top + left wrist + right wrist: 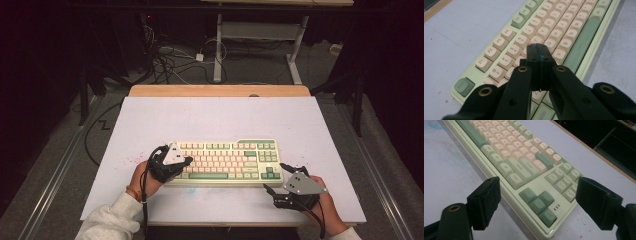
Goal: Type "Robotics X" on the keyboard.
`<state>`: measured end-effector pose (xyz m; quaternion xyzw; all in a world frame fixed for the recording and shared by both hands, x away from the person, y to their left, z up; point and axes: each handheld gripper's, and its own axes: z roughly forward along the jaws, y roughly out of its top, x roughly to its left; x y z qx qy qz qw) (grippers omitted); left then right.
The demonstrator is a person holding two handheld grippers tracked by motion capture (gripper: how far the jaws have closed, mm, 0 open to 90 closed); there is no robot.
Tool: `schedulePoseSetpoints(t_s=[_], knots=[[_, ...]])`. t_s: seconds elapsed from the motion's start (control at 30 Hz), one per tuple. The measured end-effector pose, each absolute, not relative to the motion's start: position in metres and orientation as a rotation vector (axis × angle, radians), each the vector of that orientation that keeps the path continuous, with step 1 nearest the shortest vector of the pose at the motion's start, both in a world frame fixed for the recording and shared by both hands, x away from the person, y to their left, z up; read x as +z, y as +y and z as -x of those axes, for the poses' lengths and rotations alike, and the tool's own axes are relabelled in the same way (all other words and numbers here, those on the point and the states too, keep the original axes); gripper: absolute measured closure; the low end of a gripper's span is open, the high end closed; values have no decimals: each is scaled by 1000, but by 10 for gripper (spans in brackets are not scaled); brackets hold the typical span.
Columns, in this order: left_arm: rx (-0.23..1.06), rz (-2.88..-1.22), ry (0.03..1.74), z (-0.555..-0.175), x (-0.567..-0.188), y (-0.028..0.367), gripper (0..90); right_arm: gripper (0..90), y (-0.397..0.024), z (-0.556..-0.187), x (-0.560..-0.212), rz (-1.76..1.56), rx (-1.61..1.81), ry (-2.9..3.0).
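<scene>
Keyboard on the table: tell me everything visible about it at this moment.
The keyboard is a compact plastic model with a pale green case, cream letter keys and darker green space bar, modifier and arrow keys. It lies flat on the white table, near the front edge. The shut left gripper hovers over its left-hand letter keys; the open right gripper faces its arrow-key corner.

A cream and green mechanical keyboard (227, 162) lies on a pale lavender tabletop (215, 117) with a light wooden far edge. The left gripper (184, 162), black with a grey three-cornered plate, rests over the keyboard's left end, its jaws together above the keys. The right gripper (276, 179), also black with a grey plate, sits on the tabletop just beside the keyboard's near right corner, jaws spread wide. Cream sleeves enter from the bottom.
</scene>
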<state>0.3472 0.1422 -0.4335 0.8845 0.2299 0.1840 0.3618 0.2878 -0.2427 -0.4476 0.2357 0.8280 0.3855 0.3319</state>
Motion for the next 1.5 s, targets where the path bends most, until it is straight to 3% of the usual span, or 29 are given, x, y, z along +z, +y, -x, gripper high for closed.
schedulePoseSetpoints(t_s=[0.63,1.5], knots=[[418,-2329,470,-333,-436,122,875,211,-243,-288,-448,-609,1007,2166],[408,-2412,436,-331,-452,110,876,215,-242,-287,-448,-605,999,2173]])
